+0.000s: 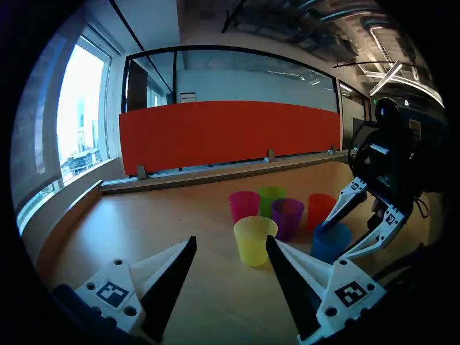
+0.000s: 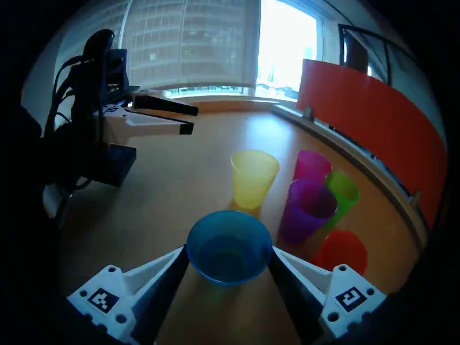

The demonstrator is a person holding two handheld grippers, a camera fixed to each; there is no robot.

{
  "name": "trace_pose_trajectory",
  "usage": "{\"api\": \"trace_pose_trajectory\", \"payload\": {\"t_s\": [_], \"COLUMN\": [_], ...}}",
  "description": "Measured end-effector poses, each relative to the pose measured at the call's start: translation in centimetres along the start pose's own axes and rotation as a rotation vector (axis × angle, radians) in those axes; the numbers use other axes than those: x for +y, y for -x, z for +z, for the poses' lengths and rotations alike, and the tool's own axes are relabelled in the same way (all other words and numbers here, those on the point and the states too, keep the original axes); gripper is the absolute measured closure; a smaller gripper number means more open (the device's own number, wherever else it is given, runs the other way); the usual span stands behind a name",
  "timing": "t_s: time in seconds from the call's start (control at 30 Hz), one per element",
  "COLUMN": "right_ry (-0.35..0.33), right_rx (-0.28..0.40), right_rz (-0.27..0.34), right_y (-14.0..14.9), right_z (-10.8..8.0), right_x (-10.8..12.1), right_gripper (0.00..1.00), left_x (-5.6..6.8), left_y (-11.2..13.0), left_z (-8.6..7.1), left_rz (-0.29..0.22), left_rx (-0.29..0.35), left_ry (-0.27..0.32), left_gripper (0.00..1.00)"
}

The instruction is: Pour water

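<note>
Looking along the left gripper (image 1: 230,240), we see its 2 fingers spread wide at the bottom of the frame, pinching nothing. The yellow cup (image 1: 255,240) stands upright on the table (image 1: 172,218) just beyond their tips, near the frame's centre. Behind it, 4 more cups stand close together: pink cup (image 1: 244,206), green cup (image 1: 271,197), purple cup (image 1: 286,217) and red cup (image 1: 319,210). At the right of this frame the right gripper (image 1: 336,240) reaches in, with the blue cup (image 1: 330,244) between its 2 fingers. An orange panel (image 1: 230,135) runs across the table's far edge, and a window (image 1: 80,115) fills the left.

In the right gripper view, the right gripper (image 2: 229,248) sits at the bottom centre. Its fingers are closed against both sides of the blue cup (image 2: 230,270), which is upright with its mouth open to us. We cannot tell whether it holds water. The yellow cup (image 2: 254,178) stands just above it in the frame, apart from it. The pink cup (image 2: 311,165), purple cup (image 2: 307,210), green cup (image 2: 344,192) and red cup (image 2: 341,253) cluster at the right. The left gripper (image 2: 192,119) juts in from the upper left, above the table (image 2: 172,172), with its fingers apart.
</note>
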State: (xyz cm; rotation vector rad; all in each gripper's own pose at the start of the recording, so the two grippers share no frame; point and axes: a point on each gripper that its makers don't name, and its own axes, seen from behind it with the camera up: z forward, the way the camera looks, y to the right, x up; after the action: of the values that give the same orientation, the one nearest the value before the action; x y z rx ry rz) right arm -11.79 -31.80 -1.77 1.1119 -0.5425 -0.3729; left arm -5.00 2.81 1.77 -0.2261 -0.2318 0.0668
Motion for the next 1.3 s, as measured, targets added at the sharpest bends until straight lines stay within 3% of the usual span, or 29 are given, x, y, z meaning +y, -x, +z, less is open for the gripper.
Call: {"api": "trace_pose_trajectory", "payload": {"t_s": [0.7,1.0,1.3], "right_ry": [0.029,0.063,0.147], "right_rx": [0.035,0.101,0.183], "right_rz": [0.033,0.060,0.074], "right_y": [0.1,-0.7,-1.9], "right_z": [-0.6,-2.4,-5.9], "right_x": [0.3,0.6,1.6], "right_gripper": [0.10,0.10,0.10], "left_x": [0.5,1.2,2.0], "left_y": [-0.3,-0.9,-2.0], "left_z": [0.4,0.7,1.2], "left_rz": [0.012,0.031,0.042], "left_rx": [0.002,0.003,0.011], "left_ry": [0.014,0.024,0.045], "left_gripper": [0.11,0.11,0.11]}}
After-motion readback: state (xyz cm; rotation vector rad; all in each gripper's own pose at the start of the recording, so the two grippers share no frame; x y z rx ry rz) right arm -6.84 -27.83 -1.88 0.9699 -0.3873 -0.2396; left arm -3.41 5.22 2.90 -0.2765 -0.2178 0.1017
